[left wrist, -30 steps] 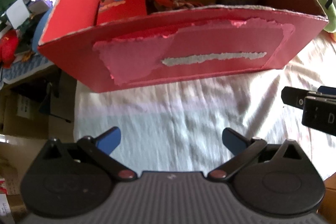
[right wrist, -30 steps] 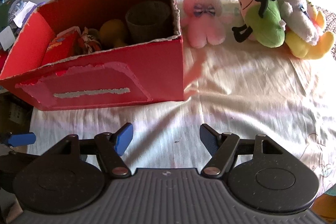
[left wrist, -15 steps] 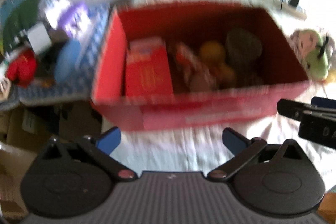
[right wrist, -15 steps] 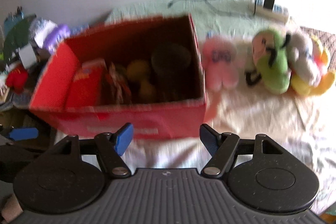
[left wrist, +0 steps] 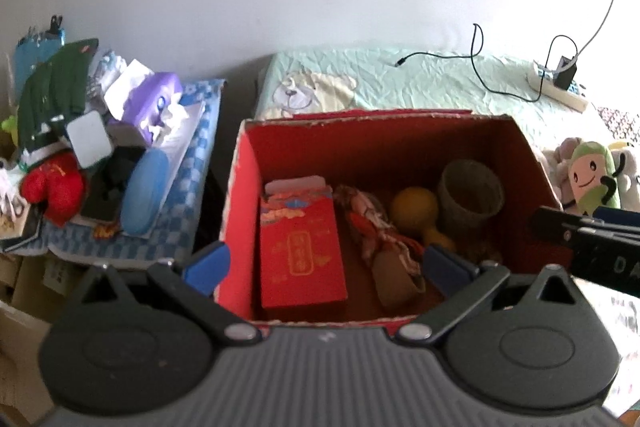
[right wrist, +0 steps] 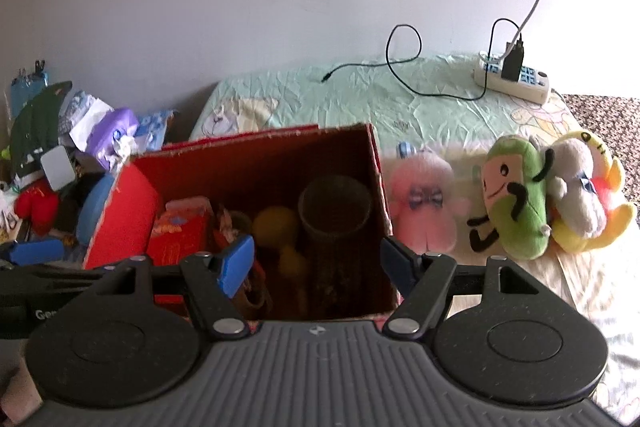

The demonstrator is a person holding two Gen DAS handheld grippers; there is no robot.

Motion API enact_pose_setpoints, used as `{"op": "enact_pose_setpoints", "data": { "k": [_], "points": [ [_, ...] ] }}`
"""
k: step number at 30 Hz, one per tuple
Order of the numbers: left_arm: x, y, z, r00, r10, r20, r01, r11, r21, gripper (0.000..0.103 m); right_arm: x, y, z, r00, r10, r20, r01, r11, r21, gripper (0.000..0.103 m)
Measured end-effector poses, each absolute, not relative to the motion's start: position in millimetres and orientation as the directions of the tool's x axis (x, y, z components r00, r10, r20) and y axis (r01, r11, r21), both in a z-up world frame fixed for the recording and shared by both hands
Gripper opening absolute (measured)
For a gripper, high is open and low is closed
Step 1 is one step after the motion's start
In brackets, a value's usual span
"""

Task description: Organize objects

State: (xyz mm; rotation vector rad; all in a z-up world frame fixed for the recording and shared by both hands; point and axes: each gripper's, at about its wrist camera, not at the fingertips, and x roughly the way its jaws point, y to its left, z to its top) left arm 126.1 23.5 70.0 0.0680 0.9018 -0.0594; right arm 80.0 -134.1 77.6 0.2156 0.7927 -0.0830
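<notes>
Jaws of the left gripper (left wrist: 326, 263) stand wide apart with nothing between them, poised above the near wall of the red cardboard box (left wrist: 240, 211); jaws of the right gripper (right wrist: 318, 265) likewise spread and empty, over the box's right end.

Progress, as a judgement: partly done; box already holds a red packet (left wrist: 302, 259), a patterned bundle (left wrist: 380, 239), a yellow toy (left wrist: 414, 205) and a woven cup (left wrist: 470, 193).

Left outside, on the bed just beyond the box's right wall: pink plush (right wrist: 422, 207), green plush (right wrist: 514, 205), grey-white plush (right wrist: 576, 187), yellow plush (right wrist: 604, 223), the last three huddled touching; likely next in.

Writing: gold characters on the red packet, too small to read; partial letters on each gripper body, not legible as words.

Power strip (right wrist: 514, 81) with cable sits near the bed's far right corner.
</notes>
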Motion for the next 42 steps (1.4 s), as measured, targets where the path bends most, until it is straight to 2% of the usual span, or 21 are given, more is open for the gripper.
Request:
{"op": "enact_pose_setpoints", "data": {
  "k": [12,20,34,42],
  "points": [
    [146,20,38,0.594,0.006,-0.805,0.09,0.993,0.075,0.102,101,-137,52,0.686,0.113,-0.719,0.094,0.966,0.242,0.072],
    [162,20,22,0.594,0.026,-0.804,0.088,0.991,0.097,0.102,127,-143,31,0.665,0.136,-0.735,0.079,0.965,0.25,0.072],
    [183,23,-4,0.529,0.009,-0.848,0.071,0.996,0.054,0.102,147,-141,15,0.643,0.128,-0.755,0.052,0.976,0.21,0.071],
    [183,24,-9,0.534,0.005,-0.845,0.069,0.996,0.05,0.102,149,-139,12,0.655,0.112,-0.748,0.053,0.98,0.193,0.07]
  ]
}}
